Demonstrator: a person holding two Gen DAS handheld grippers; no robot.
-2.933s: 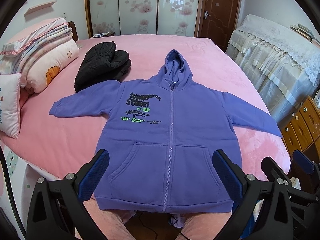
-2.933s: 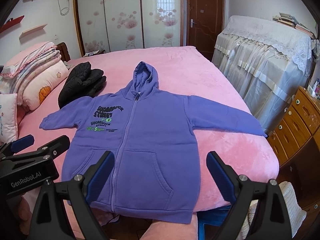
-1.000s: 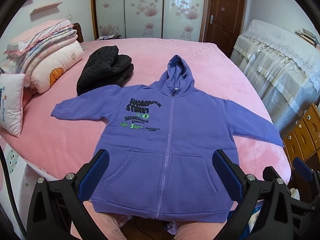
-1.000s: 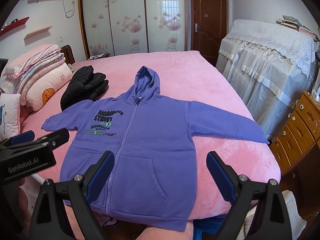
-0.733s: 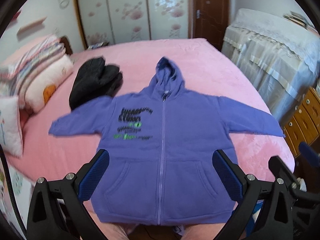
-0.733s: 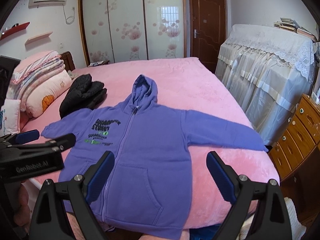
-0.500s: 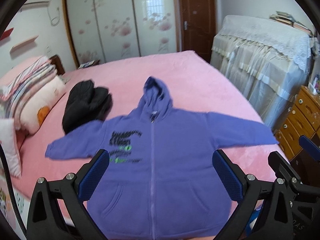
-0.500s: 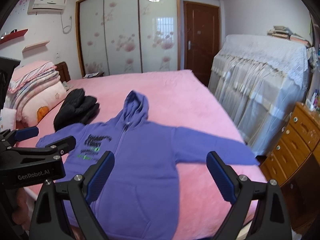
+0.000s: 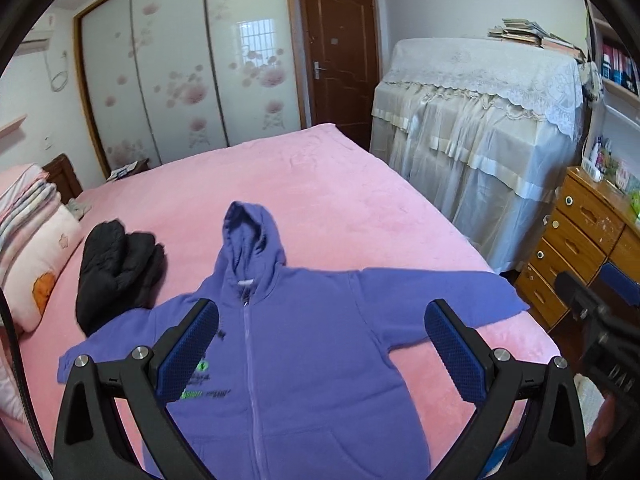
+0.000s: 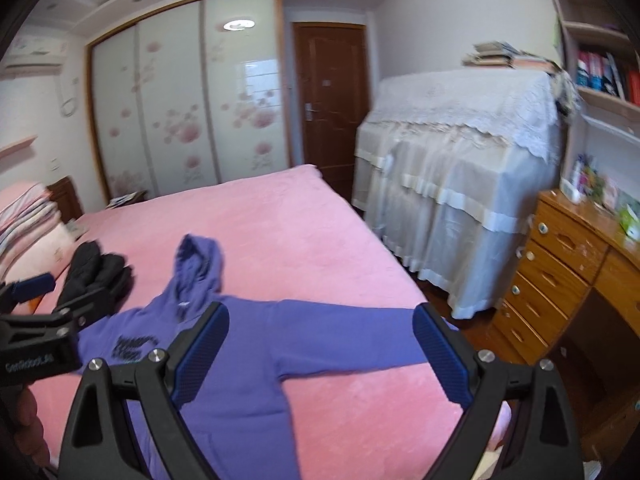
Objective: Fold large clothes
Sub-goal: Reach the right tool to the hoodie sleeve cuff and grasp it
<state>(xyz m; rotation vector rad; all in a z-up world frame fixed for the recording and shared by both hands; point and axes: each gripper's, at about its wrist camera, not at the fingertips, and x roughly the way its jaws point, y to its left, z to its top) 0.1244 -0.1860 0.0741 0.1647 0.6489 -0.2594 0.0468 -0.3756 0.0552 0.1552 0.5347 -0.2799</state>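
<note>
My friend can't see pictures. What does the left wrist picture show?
A purple hoodie lies flat and zipped on a pink bed, sleeves spread wide. The open left gripper hangs above it holding nothing. A folded black jacket sits beside the hoodie, and a wooden dresser stands past the bed.

I'm seeing the hoodie (image 9: 304, 344) lying flat on the bed (image 9: 340, 208), hood toward the wardrobe (image 9: 188, 80), sleeves spread to both sides. A folded jacket (image 9: 116, 268) is sitting just left of it (pillows (image 9: 32, 264) farther left). A draped cabinet (image 9: 476, 140) and dresser (image 9: 576, 240) are standing right of the bed.
</note>
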